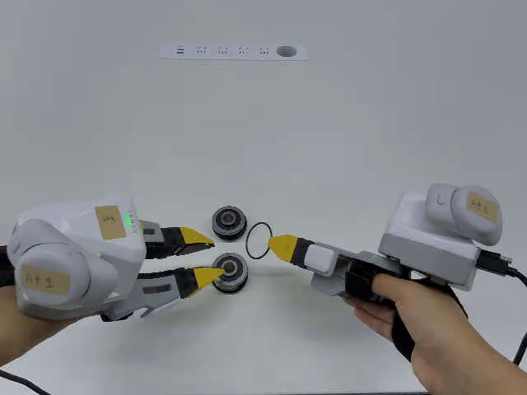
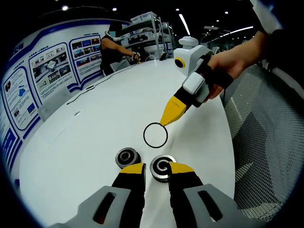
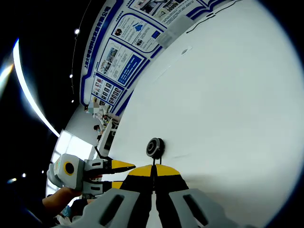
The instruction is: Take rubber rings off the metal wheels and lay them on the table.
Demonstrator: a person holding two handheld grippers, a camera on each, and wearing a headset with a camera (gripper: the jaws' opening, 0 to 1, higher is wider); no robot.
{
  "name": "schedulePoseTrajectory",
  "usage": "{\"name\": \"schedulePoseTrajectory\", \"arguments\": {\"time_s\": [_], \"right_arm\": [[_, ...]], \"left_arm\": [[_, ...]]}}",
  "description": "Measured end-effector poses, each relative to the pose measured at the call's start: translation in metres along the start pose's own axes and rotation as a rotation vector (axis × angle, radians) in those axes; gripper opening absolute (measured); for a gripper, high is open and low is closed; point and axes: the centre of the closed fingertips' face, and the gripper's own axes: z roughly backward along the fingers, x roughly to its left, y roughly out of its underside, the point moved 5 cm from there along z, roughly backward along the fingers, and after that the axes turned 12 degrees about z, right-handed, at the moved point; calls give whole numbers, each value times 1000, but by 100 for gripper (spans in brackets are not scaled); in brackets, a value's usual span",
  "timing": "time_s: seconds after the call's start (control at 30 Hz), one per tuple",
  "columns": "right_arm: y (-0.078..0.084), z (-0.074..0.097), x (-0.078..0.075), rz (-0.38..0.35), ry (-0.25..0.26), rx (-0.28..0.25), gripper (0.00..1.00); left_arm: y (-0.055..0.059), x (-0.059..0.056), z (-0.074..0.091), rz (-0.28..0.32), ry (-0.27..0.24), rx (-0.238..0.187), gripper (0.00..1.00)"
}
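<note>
Two metal wheels lie flat on the white table (image 1: 329,148): a far wheel (image 1: 230,221) (image 2: 127,157) (image 3: 155,147) with a dark outer band, and a near wheel (image 1: 230,272) (image 2: 160,167) with a lighter rim. My left gripper (image 1: 198,257) (image 2: 156,169) is open, and the near wheel sits just ahead of its yellow tips, touching one of them. A thin black rubber ring (image 1: 258,240) (image 2: 156,135) lies apart from both wheels. My right gripper (image 1: 282,245) (image 2: 167,116) (image 3: 153,167) is shut, its tip pinching the ring's edge.
A white power strip (image 1: 234,52) lies at the table's far side. A thin cable (image 2: 90,90) runs across the table. A mesh chair (image 2: 266,142) stands beside the table edge, and a person (image 2: 114,42) works in the background.
</note>
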Motion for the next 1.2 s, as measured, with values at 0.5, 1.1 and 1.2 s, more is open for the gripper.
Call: {"name": "schedulePoseTrajectory", "arguments": {"time_s": [0.5, 1.1, 1.2], "right_arm": [[5, 15, -35, -55, 169, -3, 2], [-7, 24, -42, 181, 266, -11, 12], [-9, 25, -43, 228, 277, -14, 16]], "left_arm": [[7, -3, -11, 10, 27, 26, 18], [7, -2, -13, -3, 27, 39, 17], [8, -3, -13, -6, 28, 41, 17]]}}
